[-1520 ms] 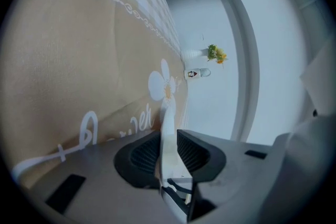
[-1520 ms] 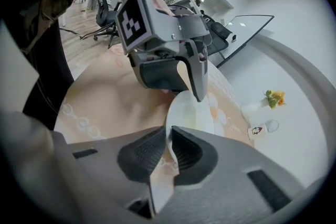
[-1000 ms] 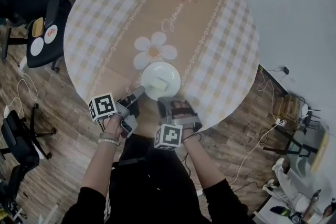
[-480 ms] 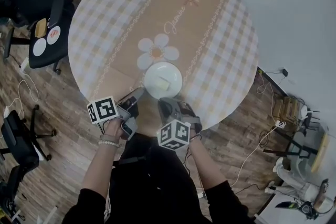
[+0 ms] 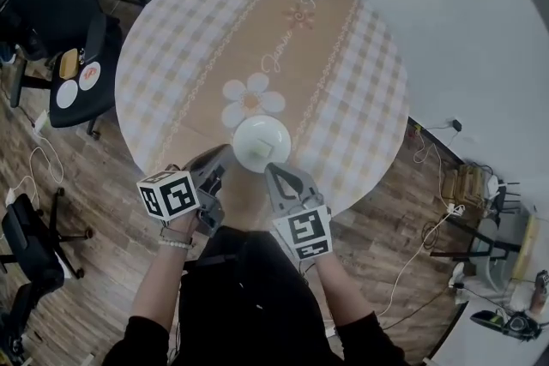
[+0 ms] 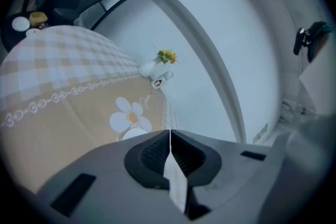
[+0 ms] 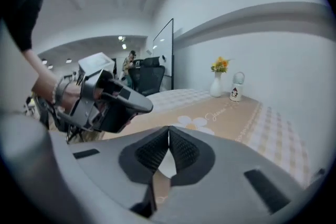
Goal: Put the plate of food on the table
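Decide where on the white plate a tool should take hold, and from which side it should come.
Probably the thin rim at the near edge of the plate, approached low from that same side. The plate lies flat on the table, only its rim is pinchable, and the food sits mid-plate.

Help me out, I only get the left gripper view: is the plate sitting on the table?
Observer: Yes. In the head view the white plate rests on the checked table, near its front edge.
Operator: Anything on it?
Observer: One pale piece of food, near the middle.
Operator: Is the other gripper holding something?
Observer: No. The right gripper has just closed its jaws, with nothing between them.
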{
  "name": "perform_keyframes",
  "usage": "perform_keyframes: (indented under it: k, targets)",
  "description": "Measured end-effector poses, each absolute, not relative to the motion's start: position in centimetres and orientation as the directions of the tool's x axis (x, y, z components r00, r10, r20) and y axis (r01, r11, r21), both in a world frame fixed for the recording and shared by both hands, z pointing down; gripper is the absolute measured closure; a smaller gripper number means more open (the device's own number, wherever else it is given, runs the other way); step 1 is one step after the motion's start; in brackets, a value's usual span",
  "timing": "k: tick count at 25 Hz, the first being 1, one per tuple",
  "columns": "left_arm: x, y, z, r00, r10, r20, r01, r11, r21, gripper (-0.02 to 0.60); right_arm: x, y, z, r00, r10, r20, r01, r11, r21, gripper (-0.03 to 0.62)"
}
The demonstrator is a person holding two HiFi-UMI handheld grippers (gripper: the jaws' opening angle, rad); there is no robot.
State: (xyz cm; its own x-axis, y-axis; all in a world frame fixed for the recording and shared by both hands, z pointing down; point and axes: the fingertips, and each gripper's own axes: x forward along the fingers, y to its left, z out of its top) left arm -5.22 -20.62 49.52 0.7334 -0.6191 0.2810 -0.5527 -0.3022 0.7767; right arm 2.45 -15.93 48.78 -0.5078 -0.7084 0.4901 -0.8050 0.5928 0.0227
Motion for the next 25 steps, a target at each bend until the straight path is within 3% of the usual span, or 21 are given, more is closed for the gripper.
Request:
perform_keyframes:
  k: [5,12,25]
  targets:
    - [-3.8,-20.4,44.4,0.738,-0.623,0.259,-0.624,-0.483,0.614,0.575,3.8,-16.2,44.1,-0.525,-0.766,0.371,-0.839,0.538,-0.077,0.592]
    - [-2.1,-19.7,38.0,0.745,-0.64,0.188,-0.651,-0.637,0.413,0.575,4.4,-16.0,38.2,-0.522,-0.818,0.242,-0.85,0.521,-0.072,0.593]
    - [-2.3,-19.1,28.7,0.734,-0.674,0.087,-0.677,-0.713,0.181,0.577,6.3,-16.7,29.0,-0.463,-0.885,0.054,-0.886,0.461,-0.048,0.594]
